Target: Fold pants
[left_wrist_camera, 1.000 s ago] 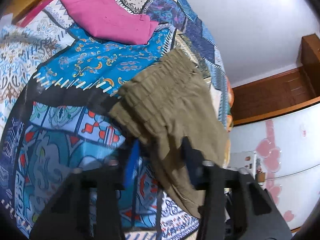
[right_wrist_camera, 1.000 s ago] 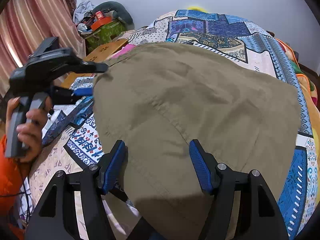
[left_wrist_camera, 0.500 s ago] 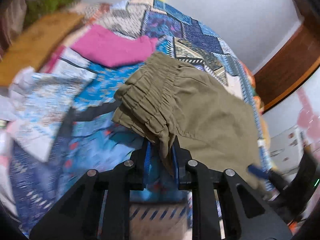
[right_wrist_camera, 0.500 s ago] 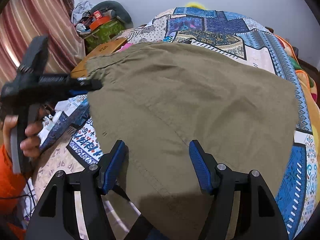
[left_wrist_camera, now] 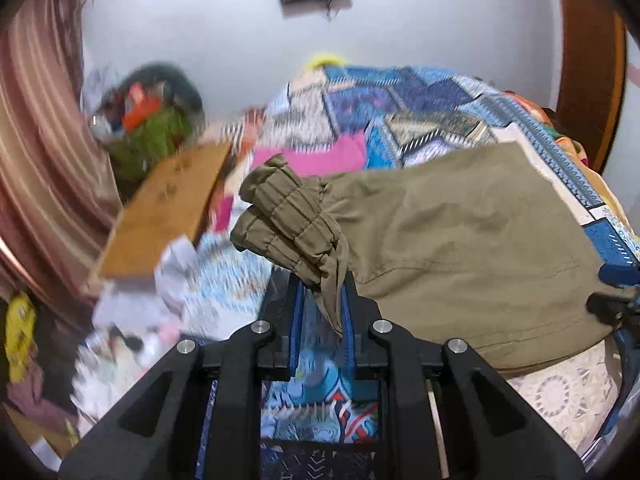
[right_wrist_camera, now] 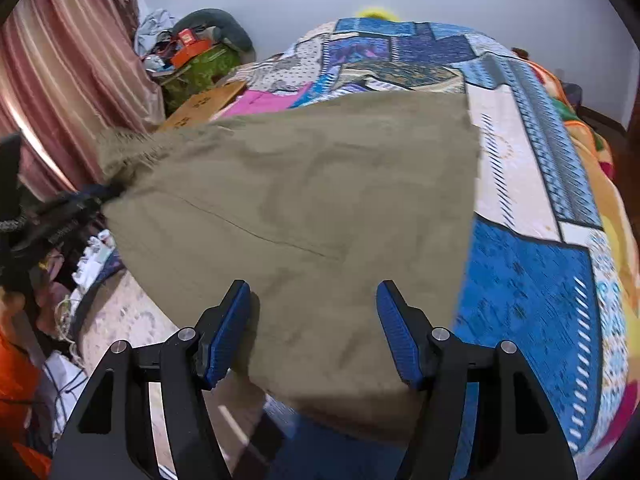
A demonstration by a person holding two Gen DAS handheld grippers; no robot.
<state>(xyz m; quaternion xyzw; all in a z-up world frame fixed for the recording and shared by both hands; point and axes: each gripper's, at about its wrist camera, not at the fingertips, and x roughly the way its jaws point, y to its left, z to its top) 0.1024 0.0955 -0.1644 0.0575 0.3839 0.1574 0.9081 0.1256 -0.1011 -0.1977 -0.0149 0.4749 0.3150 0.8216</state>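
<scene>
Olive-green pants (left_wrist_camera: 460, 240) lie spread across the patchwork bed. My left gripper (left_wrist_camera: 320, 312) is shut on the bunched elastic waistband (left_wrist_camera: 288, 216) at the pants' left end and holds it raised a little. In the right wrist view the pants (right_wrist_camera: 304, 208) fill the middle. My right gripper (right_wrist_camera: 314, 320) stands open, its blue pads either side of the near edge of the fabric, which lies between the jaws. The left gripper shows at the left of that view (right_wrist_camera: 60, 216), and the right gripper's blue tip shows at the right edge of the left wrist view (left_wrist_camera: 620, 272).
A folded pink garment (left_wrist_camera: 320, 156) lies on the bedspread (right_wrist_camera: 528, 264) beyond the pants. A wooden board (left_wrist_camera: 168, 216) and a cluttered green box (right_wrist_camera: 200, 64) stand left of the bed by a striped curtain (right_wrist_camera: 60, 80). Papers and clutter lie on the floor at the left.
My left gripper closed on the waistband and swung left and down, pulling the pants out flatter. The right gripper stayed open in the same place over the fabric.
</scene>
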